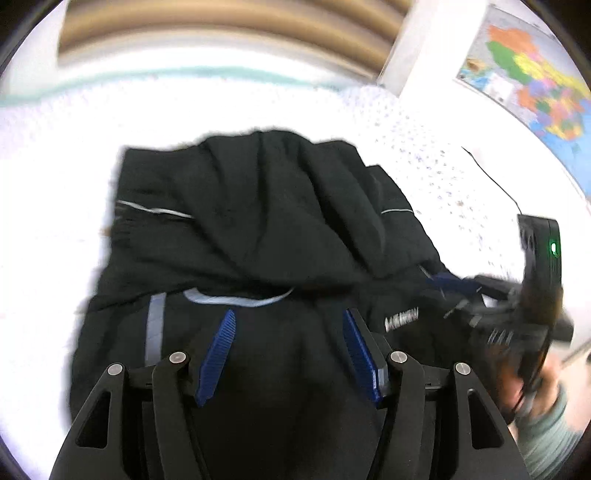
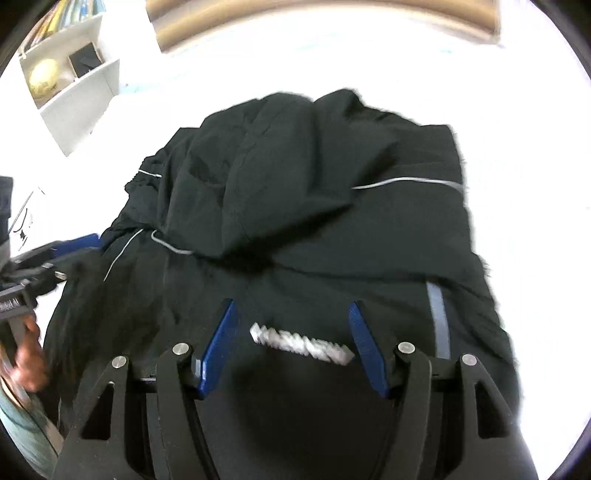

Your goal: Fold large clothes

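Observation:
A large black jacket (image 1: 258, 229) with thin grey piping and a white logo lies bunched on a white bed; it also shows in the right wrist view (image 2: 303, 206). Its hood is flopped over the body. My left gripper (image 1: 290, 317) is open, blue pads spread above the jacket's near part, holding nothing. My right gripper (image 2: 291, 310) is open above the white logo (image 2: 301, 341), holding nothing. The right gripper also shows blurred at the right of the left wrist view (image 1: 454, 284). The left gripper shows at the left edge of the right wrist view (image 2: 74, 245).
The white dotted bedsheet (image 1: 424, 147) surrounds the jacket. A wooden headboard (image 1: 221, 33) runs along the far side. A coloured map (image 1: 535, 81) hangs on the right wall. A white shelf (image 2: 70, 81) with a ball stands at the far left.

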